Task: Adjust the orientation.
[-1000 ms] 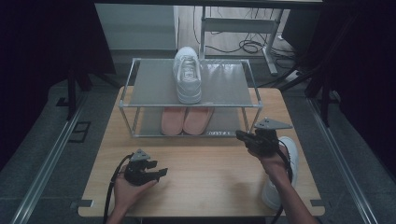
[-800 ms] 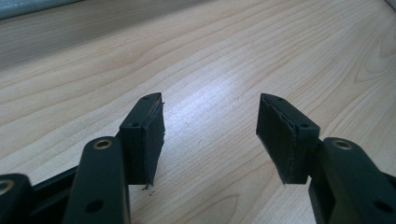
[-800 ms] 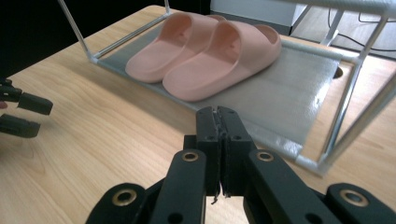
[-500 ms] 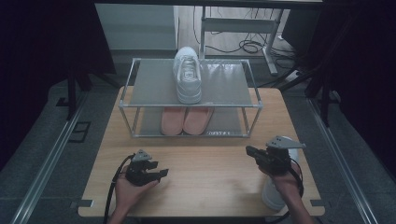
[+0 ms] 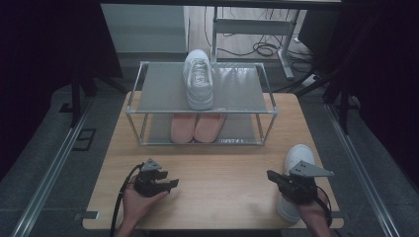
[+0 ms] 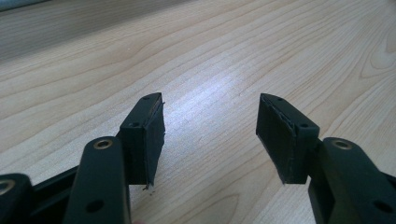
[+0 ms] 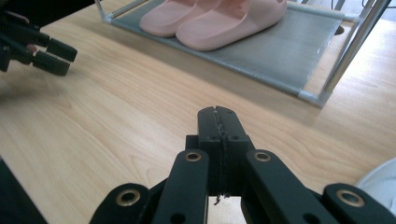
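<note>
My right gripper [image 5: 276,177] sits at the 5 o'clock corner of the desk [image 5: 222,182], fingers [image 7: 219,123] pressed flat together with nothing between them. It lies just inboard of the loose white sneaker [image 5: 295,163], apart from it and not gripping it. I judge this a staging position: closed fingers pass alongside the shoe without snagging, and must be opened before any grasp.

My left gripper [image 5: 170,184] rests at 7 o'clock, low over the bare wood, fingers [image 6: 144,133] spread wide and empty. It is well apart from the sneaker and appears parked, leaving the work to the right side.

The loose white sneaker lies at the right edge of the desk, sole down. Its long axis runs roughly 12 to 6 o'clock, tilted slightly, with the rounded end toward 12 o'clock and the near end hidden under my right hand. In the right gripper view a white edge of it [image 7: 380,184] shows at lower right.

Its mate, the second white sneaker [image 5: 199,79], stands on the top shelf of the metal rack [image 5: 136,111] at 12 o'clock, long axis also 12 to 6. The space beside it is free, the likely destination. The pink slippers [image 5: 196,127] occupy the lower shelf, side by side.
</note>
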`<state>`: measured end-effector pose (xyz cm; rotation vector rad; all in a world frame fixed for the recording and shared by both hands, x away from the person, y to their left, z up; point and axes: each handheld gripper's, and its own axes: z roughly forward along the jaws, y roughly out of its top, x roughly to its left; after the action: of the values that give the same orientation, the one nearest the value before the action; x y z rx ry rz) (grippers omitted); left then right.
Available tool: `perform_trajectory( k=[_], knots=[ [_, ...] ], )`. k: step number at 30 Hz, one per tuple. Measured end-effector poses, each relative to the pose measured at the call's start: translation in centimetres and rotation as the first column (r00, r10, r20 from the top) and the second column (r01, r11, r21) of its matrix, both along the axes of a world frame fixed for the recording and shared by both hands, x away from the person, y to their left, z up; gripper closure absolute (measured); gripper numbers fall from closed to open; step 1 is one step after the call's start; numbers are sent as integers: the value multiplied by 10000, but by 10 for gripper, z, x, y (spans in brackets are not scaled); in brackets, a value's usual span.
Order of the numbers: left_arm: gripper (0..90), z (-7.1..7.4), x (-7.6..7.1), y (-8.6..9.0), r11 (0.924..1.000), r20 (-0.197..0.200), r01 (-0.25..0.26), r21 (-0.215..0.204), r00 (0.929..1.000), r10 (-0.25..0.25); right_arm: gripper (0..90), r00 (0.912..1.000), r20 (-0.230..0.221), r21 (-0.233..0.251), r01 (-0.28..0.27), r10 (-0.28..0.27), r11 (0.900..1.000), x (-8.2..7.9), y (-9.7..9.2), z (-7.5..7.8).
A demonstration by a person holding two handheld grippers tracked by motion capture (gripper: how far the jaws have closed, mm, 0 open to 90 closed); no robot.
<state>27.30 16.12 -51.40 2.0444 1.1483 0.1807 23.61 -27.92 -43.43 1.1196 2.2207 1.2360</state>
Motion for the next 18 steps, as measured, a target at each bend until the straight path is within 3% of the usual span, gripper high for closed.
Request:
perform_trajectory(
  k=[18],
  knots=[
    [422,-2,1,0,10000,-53,-16,-4,10000,16,900,9980,-611,-362,119,-141,9993,-35,-16,-23]
  ],
)
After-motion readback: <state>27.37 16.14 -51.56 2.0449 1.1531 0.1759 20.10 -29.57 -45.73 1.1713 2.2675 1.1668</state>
